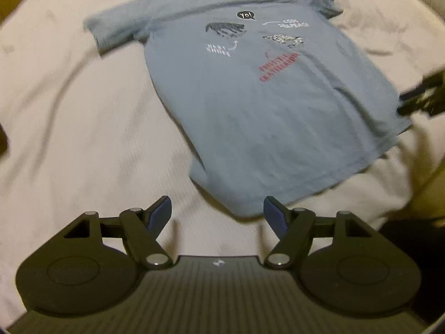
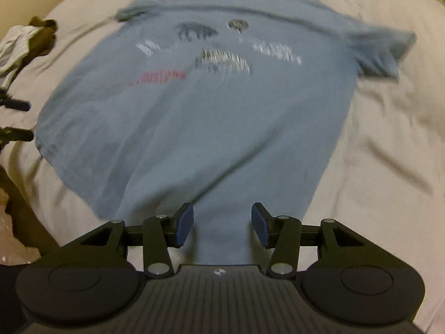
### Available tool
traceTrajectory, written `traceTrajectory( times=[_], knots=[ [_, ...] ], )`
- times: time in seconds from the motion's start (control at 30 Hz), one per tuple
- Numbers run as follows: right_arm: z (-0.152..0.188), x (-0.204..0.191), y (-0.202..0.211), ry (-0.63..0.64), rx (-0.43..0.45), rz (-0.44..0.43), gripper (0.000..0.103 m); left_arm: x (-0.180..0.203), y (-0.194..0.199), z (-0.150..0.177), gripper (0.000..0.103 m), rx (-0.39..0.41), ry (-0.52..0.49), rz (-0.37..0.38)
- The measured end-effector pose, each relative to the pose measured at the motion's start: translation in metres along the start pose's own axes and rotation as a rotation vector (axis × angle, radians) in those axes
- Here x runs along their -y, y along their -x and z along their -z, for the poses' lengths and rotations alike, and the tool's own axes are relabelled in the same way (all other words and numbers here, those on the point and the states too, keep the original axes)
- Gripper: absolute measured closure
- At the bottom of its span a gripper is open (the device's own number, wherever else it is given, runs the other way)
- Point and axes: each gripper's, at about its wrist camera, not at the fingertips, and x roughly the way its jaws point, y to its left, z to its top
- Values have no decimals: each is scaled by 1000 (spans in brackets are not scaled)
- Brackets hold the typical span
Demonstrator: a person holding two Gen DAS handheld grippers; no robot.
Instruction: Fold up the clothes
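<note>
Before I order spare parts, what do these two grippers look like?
Both the left gripper and right gripper look alike: matte black bodies with ribbed tops, a small white logo, two round discs, silver pivot pins on black linkages, and dark blue finger pads. No cables or sleeves show.

One t-shirt [image 1: 250,105], one bedsheet [image 1: 83,139], two grippers.

T-shirt [image 1: 250,94] lying flat, print side up, on bed [image 1: 83,111]; collar at far end, hem nearest in both views. Left gripper [image 1: 217,213] hovering before hem's near-left corner, jaws spread, touching nothing. Right gripper [image 2: 222,224] sitting at hem's opposite corner, jaws spread either side of a rising fold of cloth. Bundle of other clothes [image 2: 25,44] lying on bed well apart, beyond T-shirt's left side in right wrist view.
</note>
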Motion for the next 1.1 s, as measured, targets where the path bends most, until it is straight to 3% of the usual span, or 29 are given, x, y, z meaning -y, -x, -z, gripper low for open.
traceTrajectory(
  times=[0.1, 0.27, 0.37, 0.47, 0.53, 0.6, 0.67, 0.7, 0.77, 0.8, 1.0, 1.1],
  knots=[
    [18, 1, 2, -137, -8, 34, 54, -8, -7, 4, 35, 11, 69, 82],
    [40, 21, 9, -294, 5, 46, 52, -23, -25, 0, 35, 67, 191, 81],
    [53, 36, 9, -351, 21, 3, 50, -34, -33, -8, 35, 109, 230, 102],
    [60, 51, 7, -410, 62, -64, 49, -45, -47, -17, 40, 102, 261, 207],
    [62, 62, 3, -445, 95, -103, 49, -52, -56, -22, 56, 65, 295, 254],
    [64, 72, -5, -490, 108, -145, 49, -57, -57, -27, 90, 37, 292, 252],
    [67, 83, -15, -541, 113, -190, 48, -57, -51, -29, 101, 18, 285, 259],
    [68, 87, -20, -570, 111, -212, 49, -56, -47, -29, 102, 12, 278, 259],
    [72, 93, -24, -629, 109, -238, 67, -56, -38, -28, 103, 16, 261, 246],
    [74, 97, -21, -648, 106, -239, 99, -56, -33, -27, 103, 19, 256, 241],
    [94, 110, 20, -640, 103, -167, 100, -55, -25, -26, 103, -1, 244, 208],
    [96, 114, 21, -627, 87, -143, 100, -58, -34, -20, 102, -35, 268, 191]
  ],
)
